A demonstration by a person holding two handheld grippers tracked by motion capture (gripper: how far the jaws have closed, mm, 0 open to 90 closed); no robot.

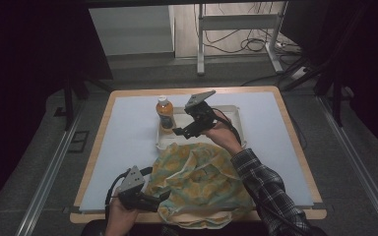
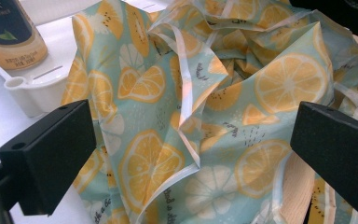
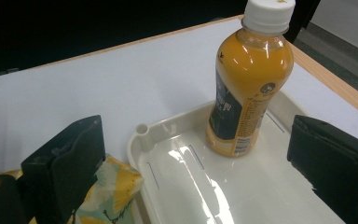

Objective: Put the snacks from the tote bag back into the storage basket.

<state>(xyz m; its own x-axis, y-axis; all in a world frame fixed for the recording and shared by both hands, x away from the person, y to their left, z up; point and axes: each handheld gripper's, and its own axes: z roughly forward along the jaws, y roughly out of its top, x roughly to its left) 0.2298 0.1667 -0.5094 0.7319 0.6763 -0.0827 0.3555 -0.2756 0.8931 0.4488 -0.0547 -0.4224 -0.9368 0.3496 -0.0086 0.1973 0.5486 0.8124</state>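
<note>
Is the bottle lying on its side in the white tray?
No, the bottle stands upright in the white tray, its white cap at the top, as the right gripper view shows.

bottle (image 1: 165,114) blocking tray's (image 1: 236,114) left end, right end open

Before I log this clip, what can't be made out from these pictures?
- Bottle label print: too small in the high view, glared and angled in the right gripper view, cut by the top edge in the left gripper view.
- Near part of the tray: the lemon-print cloth overlaps it.
- Anything under the cloth: hidden by its folds.
- Left claw tips: dim against the cloth in the high view.
</note>
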